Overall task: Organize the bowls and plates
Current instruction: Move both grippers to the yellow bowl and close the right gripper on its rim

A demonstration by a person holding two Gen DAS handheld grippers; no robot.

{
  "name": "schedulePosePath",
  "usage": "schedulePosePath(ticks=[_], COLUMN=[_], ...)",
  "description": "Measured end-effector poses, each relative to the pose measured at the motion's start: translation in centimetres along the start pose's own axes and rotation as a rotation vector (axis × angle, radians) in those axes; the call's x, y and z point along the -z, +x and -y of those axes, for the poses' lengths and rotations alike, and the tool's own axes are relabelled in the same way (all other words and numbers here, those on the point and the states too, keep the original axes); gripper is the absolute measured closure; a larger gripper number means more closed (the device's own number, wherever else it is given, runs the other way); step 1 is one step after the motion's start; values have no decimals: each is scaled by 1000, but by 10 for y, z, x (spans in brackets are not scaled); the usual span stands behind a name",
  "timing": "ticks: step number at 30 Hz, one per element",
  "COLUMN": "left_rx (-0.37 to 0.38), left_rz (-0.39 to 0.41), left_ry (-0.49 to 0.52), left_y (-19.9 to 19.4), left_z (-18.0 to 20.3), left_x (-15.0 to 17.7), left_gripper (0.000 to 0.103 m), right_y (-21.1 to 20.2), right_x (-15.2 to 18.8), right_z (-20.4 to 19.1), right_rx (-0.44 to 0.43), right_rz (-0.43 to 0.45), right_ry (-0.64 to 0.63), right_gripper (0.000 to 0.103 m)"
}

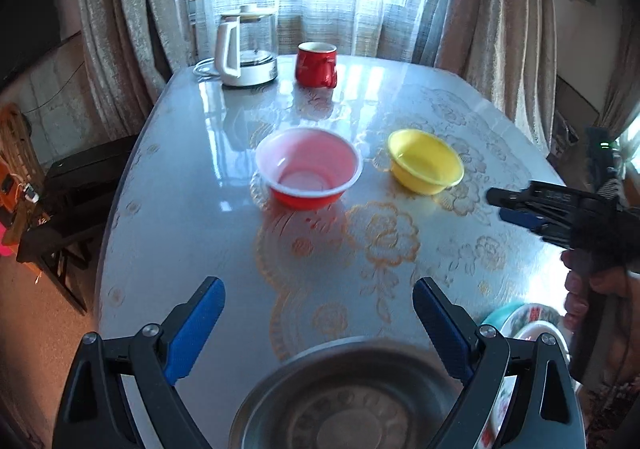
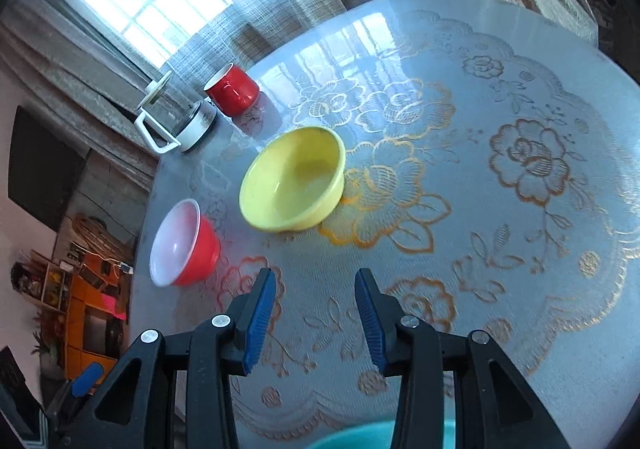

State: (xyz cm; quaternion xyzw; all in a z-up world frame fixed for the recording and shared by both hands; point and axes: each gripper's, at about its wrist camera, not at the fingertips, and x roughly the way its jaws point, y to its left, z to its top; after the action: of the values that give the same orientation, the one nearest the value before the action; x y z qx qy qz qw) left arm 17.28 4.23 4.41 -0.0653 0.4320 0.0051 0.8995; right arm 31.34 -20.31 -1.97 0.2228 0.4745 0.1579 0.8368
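1. Both pairs of fingers are spread and hold nothing: the left gripper [image 1: 319, 323] hovers over the near edge of the table [image 1: 192, 217], and the right gripper [image 2: 316, 313] points toward the bowls.
2. Two bowls stand mid-table, apart from each other: a red bowl [image 1: 309, 167] and a yellow bowl [image 1: 425, 161].
3. One metal plate [image 1: 344, 397] lies just below the left fingers; a patterned plate [image 1: 532, 319] and something teal sit at the near right.
4. Judged next step: take the yellow bowl by its rim, straddling the wall, and lift level so it nests cleanly.
5. One red mug [image 1: 316, 64] and one kettle [image 1: 246, 49] stand at the far edge.
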Motion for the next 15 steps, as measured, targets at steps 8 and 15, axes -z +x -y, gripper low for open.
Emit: schedulePosePath(ticks=[8, 15], left_rx=[-15, -7], left_rz=[13, -15], left_ry=[38, 49], left_y=[16, 33], left_z=[14, 21], left_x=[-28, -42], left_gripper=[7, 7], right_y=[45, 82], right_x=[-38, -58], right_z=[7, 11], right_rx=[17, 54], right_rz=[-6, -28], right_ry=[102, 115], right_gripper=[61, 65])
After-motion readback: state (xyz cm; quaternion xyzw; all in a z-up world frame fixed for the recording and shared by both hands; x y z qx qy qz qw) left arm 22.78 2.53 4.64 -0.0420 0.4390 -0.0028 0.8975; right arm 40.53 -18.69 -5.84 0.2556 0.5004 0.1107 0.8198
